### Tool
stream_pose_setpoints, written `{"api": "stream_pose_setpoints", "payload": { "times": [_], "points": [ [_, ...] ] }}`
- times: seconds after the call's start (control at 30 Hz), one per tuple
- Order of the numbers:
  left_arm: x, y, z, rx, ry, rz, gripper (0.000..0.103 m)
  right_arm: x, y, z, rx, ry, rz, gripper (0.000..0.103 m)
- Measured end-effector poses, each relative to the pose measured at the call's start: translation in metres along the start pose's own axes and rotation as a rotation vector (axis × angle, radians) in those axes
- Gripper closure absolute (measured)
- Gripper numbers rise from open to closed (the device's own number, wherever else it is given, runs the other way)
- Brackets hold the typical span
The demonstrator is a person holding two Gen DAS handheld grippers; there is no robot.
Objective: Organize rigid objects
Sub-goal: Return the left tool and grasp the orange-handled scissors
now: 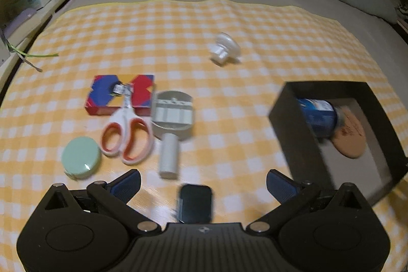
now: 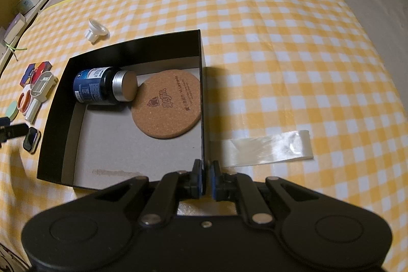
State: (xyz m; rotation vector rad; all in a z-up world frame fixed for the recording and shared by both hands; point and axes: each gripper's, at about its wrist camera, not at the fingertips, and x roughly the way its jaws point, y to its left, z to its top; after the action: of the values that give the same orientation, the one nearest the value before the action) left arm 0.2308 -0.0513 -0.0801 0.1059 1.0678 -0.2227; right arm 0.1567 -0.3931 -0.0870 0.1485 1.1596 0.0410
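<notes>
We see black box [image 2: 127, 103] centre-left in right wrist view, blue jar [image 2: 102, 88] on its side and cork coaster [image 2: 167, 103] inside, touching. Right gripper [image 2: 206, 180] pinches box's right wall, pads pressed together on it. Left gripper [image 1: 204, 185] spread wide, nothing between pads, smartwatch [image 1: 195, 203] just below. We note scissors [image 1: 127, 134], green disc [image 1: 81, 157], colourful box [image 1: 119, 98] left of frame.

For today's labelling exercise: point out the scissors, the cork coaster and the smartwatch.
scissors [image 1: 127, 134]: left wrist view, between the orange handle loops.
cork coaster [image 2: 167, 103]: right wrist view, disc centre.
smartwatch [image 1: 195, 203]: left wrist view, dark screen.
</notes>
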Motion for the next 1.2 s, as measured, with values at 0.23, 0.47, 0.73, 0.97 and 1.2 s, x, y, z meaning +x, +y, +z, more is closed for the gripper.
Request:
{"api": "stream_pose_setpoints", "payload": {
  "times": [0.23,0.47,0.73,0.97,1.2],
  "points": [
    [0.006,0.031,0.013,0.012,-0.029,0.061,0.000,0.001,-0.001,0.001,0.003,0.001,0.000,0.095],
    [0.008,0.065,0.030,-0.080,-0.037,0.081,0.002,0.001,0.000,0.000,0.006,0.000,0.001,0.093],
    [0.013,0.082,0.044,-0.118,-0.071,-0.007,0.056,0.000,0.000,0.001,0.010,-0.001,0.007,0.093],
    [0.030,0.084,0.042,-0.098,0.000,0.019,0.077,-0.001,0.002,-0.001,0.015,-0.004,0.008,0.093],
    [0.046,0.085,0.039,-0.098,0.046,0.044,0.077,-0.002,0.002,-0.001,0.017,-0.003,0.009,0.093]
  ]
}}
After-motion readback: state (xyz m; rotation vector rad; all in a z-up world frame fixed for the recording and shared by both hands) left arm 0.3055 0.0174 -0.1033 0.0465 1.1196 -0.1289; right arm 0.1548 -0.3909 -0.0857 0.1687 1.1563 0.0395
